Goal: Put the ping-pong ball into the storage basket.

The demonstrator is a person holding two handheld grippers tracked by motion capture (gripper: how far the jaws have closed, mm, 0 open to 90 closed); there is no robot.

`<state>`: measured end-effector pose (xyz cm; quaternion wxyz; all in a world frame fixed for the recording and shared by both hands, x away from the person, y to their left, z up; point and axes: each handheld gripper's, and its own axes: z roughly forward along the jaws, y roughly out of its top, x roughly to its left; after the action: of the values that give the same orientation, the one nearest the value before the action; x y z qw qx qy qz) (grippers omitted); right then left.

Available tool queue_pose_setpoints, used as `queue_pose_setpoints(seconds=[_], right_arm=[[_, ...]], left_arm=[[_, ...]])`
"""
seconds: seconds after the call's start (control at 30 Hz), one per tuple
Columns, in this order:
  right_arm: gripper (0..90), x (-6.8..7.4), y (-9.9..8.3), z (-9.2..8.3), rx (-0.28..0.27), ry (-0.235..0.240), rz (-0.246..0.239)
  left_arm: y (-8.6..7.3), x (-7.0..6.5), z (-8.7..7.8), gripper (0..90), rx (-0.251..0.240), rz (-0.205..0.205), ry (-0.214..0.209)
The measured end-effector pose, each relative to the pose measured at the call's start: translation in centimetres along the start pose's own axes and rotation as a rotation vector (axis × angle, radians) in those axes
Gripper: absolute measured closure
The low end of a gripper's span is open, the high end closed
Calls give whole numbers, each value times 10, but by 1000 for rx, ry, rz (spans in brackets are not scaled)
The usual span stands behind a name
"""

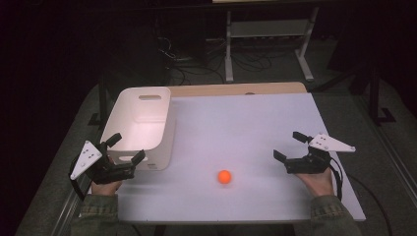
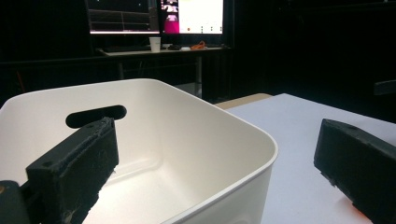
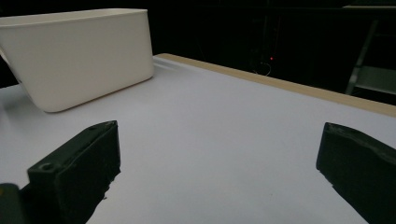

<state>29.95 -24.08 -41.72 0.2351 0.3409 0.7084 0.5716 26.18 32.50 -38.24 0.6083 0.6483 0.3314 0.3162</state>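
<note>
White-topped rectangular table (image 1: 255, 128) with a wooden strip at the far edge, lit in a dark room, takes most of the scene. Next biggest: white plastic rectangular bin (image 1: 140, 125) with slot handles, set on the table's left half, open side up. Bin looks empty; bare white floor shows in the left gripper view (image 2: 154, 186), nothing inside. Probably parked there as the drop target.

2 handheld grippers flank the workspace. Left gripper (image 1: 125, 147) sits at the bin's near corner, jaws spread wide; 1 jaw hangs over the bin's inside, the other outside its wall, so it straddles the rim without pinching it. Right gripper (image 1: 289, 146) rests low on the table's right side, jaws also spread wide, nothing between them, pointing across the bare top toward the bin (image 3: 79, 56). Both look staged at rest, ready to start.

Smallest: small orange ball (image 1: 224, 176), lying loose on the tabletop near the front edge, between the 2 grippers, closer to the right one, well apart from the bin. Likely the right gripper's pick.
</note>
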Motion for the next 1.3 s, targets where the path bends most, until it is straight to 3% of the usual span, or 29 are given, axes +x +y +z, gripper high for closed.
queue_pose_setpoints(seconds=[0.63,0.9,1.3], right_arm=[[0,0,1,-3,-13,0,-6],[0,1,1,-3,-10,2,-10],[0,2,1,-3,-8,1,-20]], left_arm=[[1,1,0,0,0,2,-5],[7,-1,0,0,5,25,-14],[19,-4,4,0,51,67,-74]])
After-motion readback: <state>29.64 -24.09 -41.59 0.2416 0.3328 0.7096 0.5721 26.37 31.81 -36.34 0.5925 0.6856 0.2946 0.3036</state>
